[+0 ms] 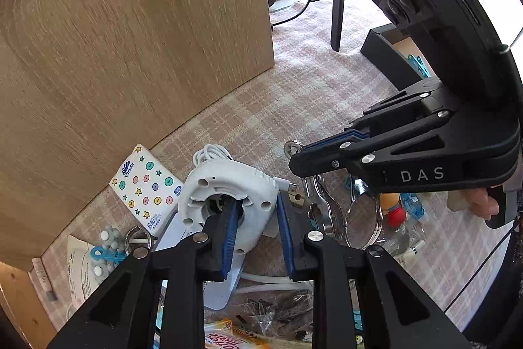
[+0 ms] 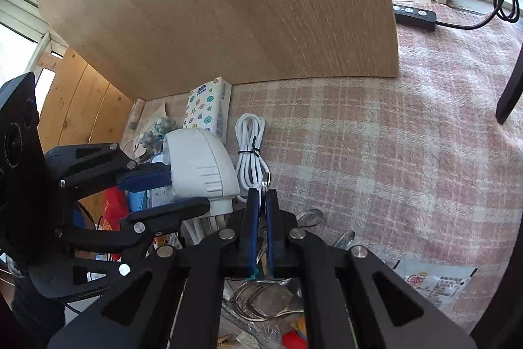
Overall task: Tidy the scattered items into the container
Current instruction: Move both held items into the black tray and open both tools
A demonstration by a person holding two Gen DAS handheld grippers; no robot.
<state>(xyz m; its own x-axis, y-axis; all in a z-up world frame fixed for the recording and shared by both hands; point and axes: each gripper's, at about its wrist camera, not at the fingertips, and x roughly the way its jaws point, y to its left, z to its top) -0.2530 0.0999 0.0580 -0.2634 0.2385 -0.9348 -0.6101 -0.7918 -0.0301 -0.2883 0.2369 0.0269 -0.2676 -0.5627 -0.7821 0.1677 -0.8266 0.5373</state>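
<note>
Each camera sits on its own gripper and looks forward along the two fingers, steeply down at a checked cloth (image 1: 327, 94) and close above the clutter.

The left wrist view looks past the left gripper (image 1: 258, 231), with a white plastic device (image 1: 228, 185) right at its fingertips, a wooden board (image 1: 130, 38) ahead to the left and the right gripper (image 1: 295, 157) entering from the right.

The right wrist view looks past the right gripper (image 2: 261, 201) toward the same board (image 2: 228, 5), with the left gripper (image 2: 183, 188) coming in from the left.

Both views share the device (image 2: 199, 162), a tissue pack (image 1: 147, 188) (image 2: 207, 112), a coiled white cable (image 1: 209, 152) (image 2: 250, 146) and the cloth (image 2: 392, 152).
</note>
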